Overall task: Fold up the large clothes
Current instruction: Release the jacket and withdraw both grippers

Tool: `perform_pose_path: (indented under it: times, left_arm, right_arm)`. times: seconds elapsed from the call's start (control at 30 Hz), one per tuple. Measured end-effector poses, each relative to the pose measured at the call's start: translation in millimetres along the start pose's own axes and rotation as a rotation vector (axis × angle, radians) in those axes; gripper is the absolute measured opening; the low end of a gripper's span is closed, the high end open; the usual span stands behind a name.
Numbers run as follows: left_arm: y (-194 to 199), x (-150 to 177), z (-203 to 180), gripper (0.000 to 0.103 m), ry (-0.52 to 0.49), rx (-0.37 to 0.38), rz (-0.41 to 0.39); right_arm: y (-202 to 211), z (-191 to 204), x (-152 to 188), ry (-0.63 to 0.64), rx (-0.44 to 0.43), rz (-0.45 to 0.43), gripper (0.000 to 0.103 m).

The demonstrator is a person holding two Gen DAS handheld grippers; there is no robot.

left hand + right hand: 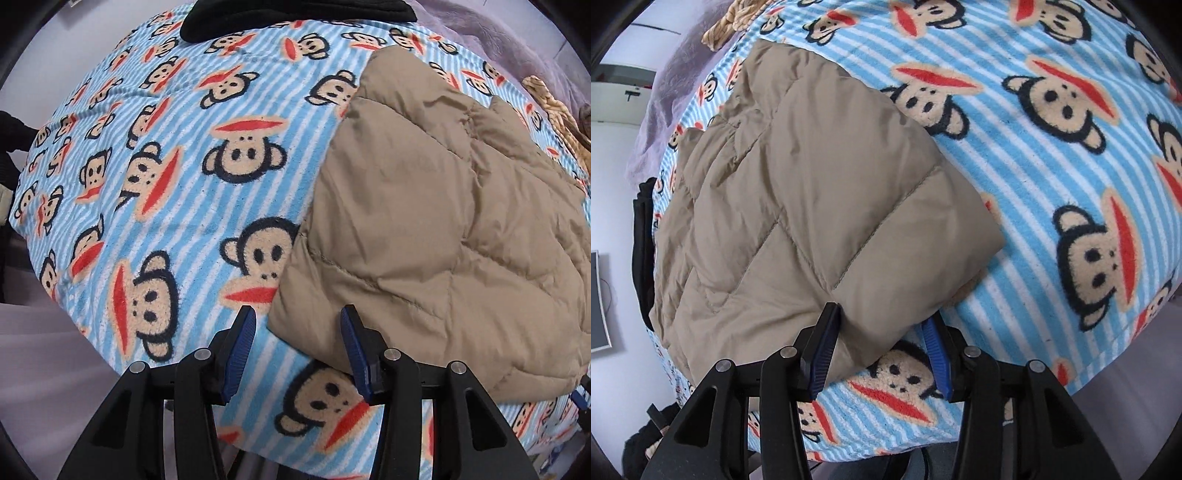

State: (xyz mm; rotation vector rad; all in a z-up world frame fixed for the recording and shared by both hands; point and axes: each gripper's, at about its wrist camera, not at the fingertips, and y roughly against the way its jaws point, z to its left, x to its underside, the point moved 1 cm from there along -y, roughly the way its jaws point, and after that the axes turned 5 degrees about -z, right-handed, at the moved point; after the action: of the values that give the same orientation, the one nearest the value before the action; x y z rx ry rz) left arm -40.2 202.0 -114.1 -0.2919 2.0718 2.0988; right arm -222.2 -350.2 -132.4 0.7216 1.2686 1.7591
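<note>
A tan quilted puffer jacket [436,229] lies folded into a thick bundle on a blue-striped monkey-print blanket [166,177]. My left gripper [297,321] is open, its blue pads either side of the jacket's near left corner, holding nothing. In the right wrist view the jacket [798,192] fills the left half on the same blanket [1052,221]. My right gripper [882,325] is open with the jacket's near edge between its pads; the right pad [936,354] sits partly under that edge.
A black garment [295,16] lies at the blanket's far edge. A tan knitted item [554,107] and a lilac sheet [498,33] are at the far right. Black clothing [642,229] hangs by the bed's left side. The bed edge drops off close to both grippers.
</note>
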Motion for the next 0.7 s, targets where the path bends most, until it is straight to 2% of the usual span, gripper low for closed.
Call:
perform_pose_path:
  times: [0.07, 0.2, 0.23, 0.27, 0.3, 0.33, 0.57, 0.7]
  left_arm:
    - [9.9, 3.7, -5.0, 0.05, -0.014, 0.012, -0.002]
    - [26.0, 5.8, -25.6, 0.05, -0.038, 0.045, -0.001]
    - [30.1, 7.4, -31.0, 0.054, -0.049, 0.044, -0.005]
    - [34.4, 9.8, -36.8, 0.066, -0.058, 0.04, -0.009]
    - [38.4, 11.2, -40.7, 0.093, -0.063, 0.032, -0.017]
    - [44.0, 12.7, -44.3, 0.1, -0.064, 0.024, -0.038]
    - [59.6, 27.9, -67.3, 0.1, -0.081, 0.022, -0.054]
    - [65.6, 39.2, -73.0, 0.1, -0.086, 0.012, -0.056]
  right_arm:
    - [19.5, -6.3, 13.9, 0.038, -0.019, 0.006, 0.051]
    - [40.9, 7.7, 22.4, 0.132, -0.067, 0.023, 0.053]
    - [43.9, 15.5, 24.2, 0.159, -0.077, 0.031, 0.055]
    - [46.1, 20.7, 26.4, 0.185, -0.085, 0.039, 0.059]
    - [45.7, 28.2, 26.3, 0.203, -0.09, 0.045, 0.062]
    - [45.4, 35.7, 28.8, 0.228, -0.095, 0.054, 0.062]
    - [42.1, 59.1, 36.8, 0.353, -0.121, 0.108, 0.076]
    - [37.9, 63.3, 34.8, 0.369, -0.128, 0.119, 0.078]
